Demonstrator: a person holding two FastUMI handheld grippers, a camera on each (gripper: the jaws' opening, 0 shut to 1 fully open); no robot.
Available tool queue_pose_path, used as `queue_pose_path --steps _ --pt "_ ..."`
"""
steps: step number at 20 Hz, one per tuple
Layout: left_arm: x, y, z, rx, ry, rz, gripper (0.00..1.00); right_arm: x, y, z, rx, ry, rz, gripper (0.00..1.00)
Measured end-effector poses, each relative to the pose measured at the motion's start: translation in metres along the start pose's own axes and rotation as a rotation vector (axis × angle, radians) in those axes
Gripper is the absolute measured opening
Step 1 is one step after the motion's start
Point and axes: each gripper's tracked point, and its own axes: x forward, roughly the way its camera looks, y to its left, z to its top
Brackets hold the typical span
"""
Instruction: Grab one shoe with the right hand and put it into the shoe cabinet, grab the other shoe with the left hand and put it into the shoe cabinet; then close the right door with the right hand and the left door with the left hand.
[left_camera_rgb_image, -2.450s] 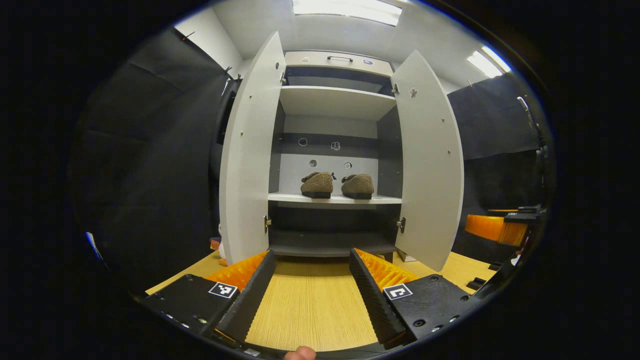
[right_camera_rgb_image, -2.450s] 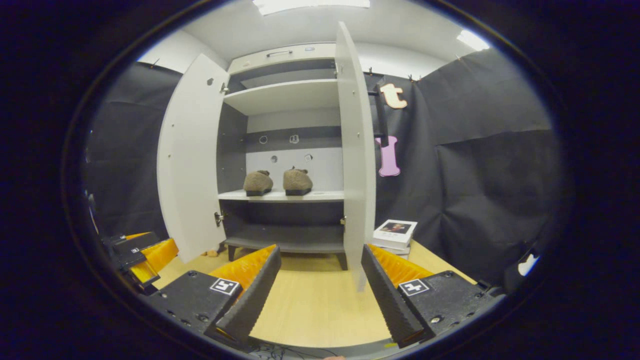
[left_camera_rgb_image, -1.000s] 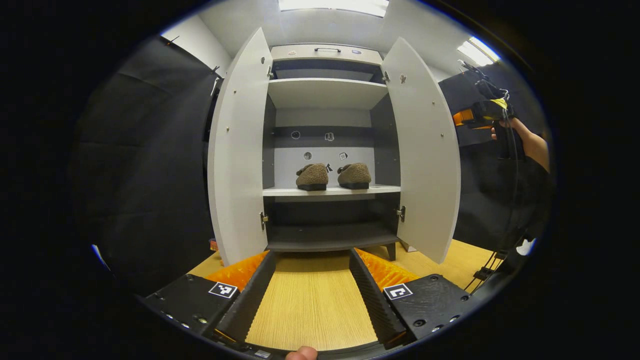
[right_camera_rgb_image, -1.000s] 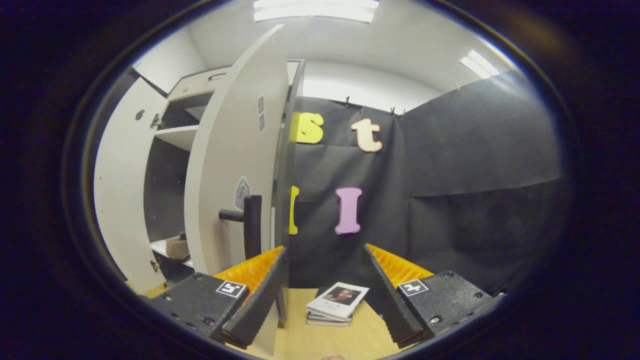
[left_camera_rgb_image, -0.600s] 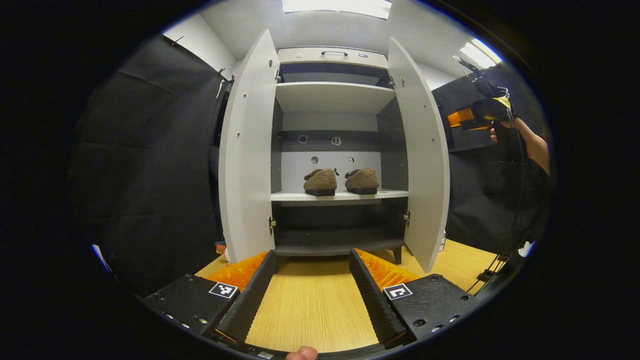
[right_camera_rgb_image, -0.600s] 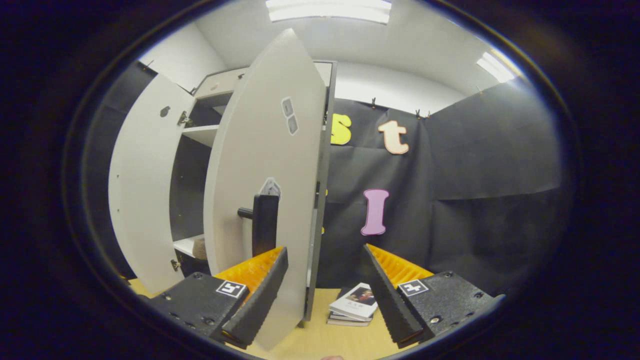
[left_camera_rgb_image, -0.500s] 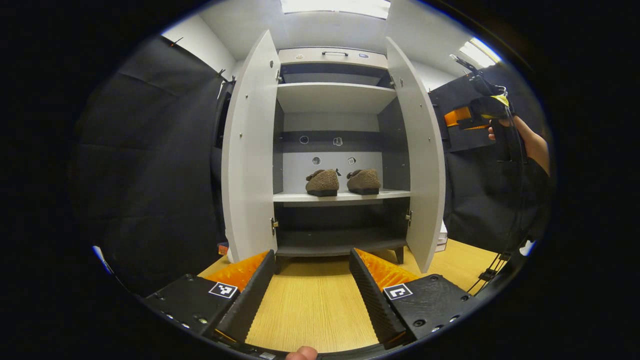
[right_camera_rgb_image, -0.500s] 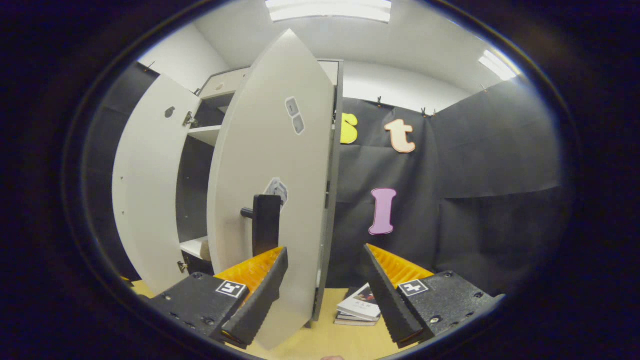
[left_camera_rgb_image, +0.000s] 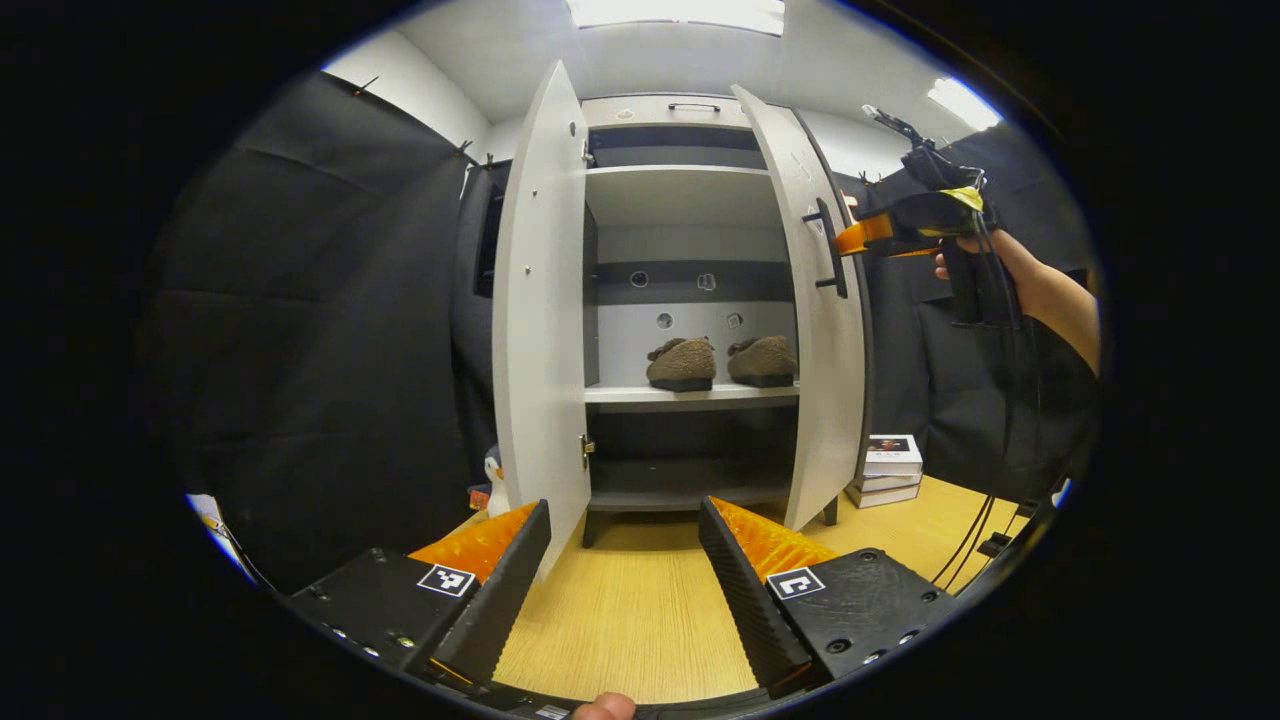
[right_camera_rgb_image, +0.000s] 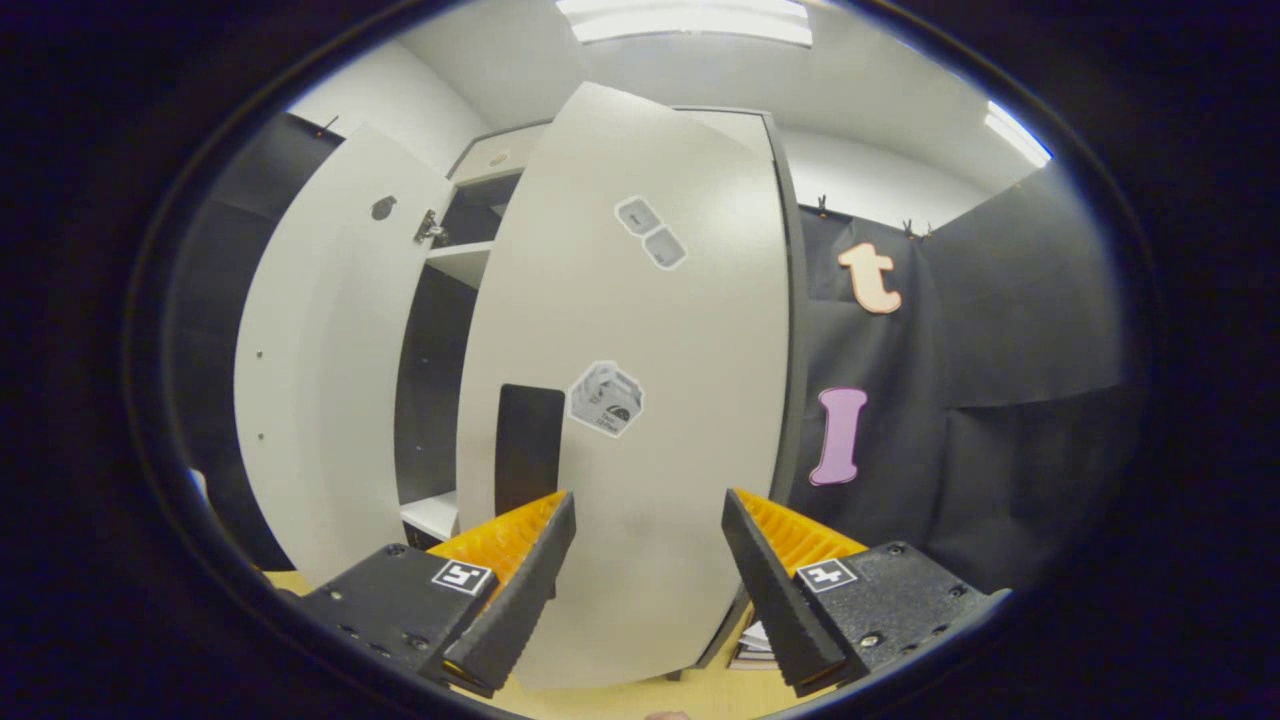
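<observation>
Both shoes sit side by side on the cabinet's middle shelf (left_camera_rgb_image: 690, 395), centre of the left gripper view: left shoe (left_camera_rgb_image: 681, 362), right shoe (left_camera_rgb_image: 763, 359). Judged: shoe placement done, door closing in hand.

Right door (right_camera_rgb_image: 640, 400): partly swung in, outer face toward the right gripper (right_camera_rgb_image: 648, 560). In the right gripper view the panel takes up the middle of the frame, its dark handle (right_camera_rgb_image: 528, 445) just above the gripper's left finger. Jaws wide apart, holding nothing. In the left gripper view this gripper appears at upper right, close beside the handle (left_camera_rgb_image: 828, 247); contact with the door cannot be told.

Left door (left_camera_rgb_image: 540, 300): open, nearly edge-on, long axis vertical, left of centre. Left gripper (left_camera_rgb_image: 622, 580) low over the wooden floor (left_camera_rgb_image: 620, 610), jaws wide, empty, apart from the door.

Key relation: the right door lies straight ahead of the right gripper, hinge side at frame right, so a forward push should close it. Left door is nearer the left gripper, up and left of it.
</observation>
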Motion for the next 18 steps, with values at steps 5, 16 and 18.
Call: queue_pose_path --steps 5,16,18 --pt "-0.002 0.013 0.0 -0.021 0.009 0.024 0.9 -0.004 -0.006 0.004 0.023 -0.008 -0.015 0.96" --pt "0.007 0.04 0.014 -0.061 0.01 0.072 0.9 -0.132 0.003 -0.076 0.162 -0.014 -0.089 0.97" --pt "0.01 0.05 0.017 -0.057 0.007 0.086 0.9 -0.152 0.007 -0.109 0.146 0.014 -0.127 0.97"
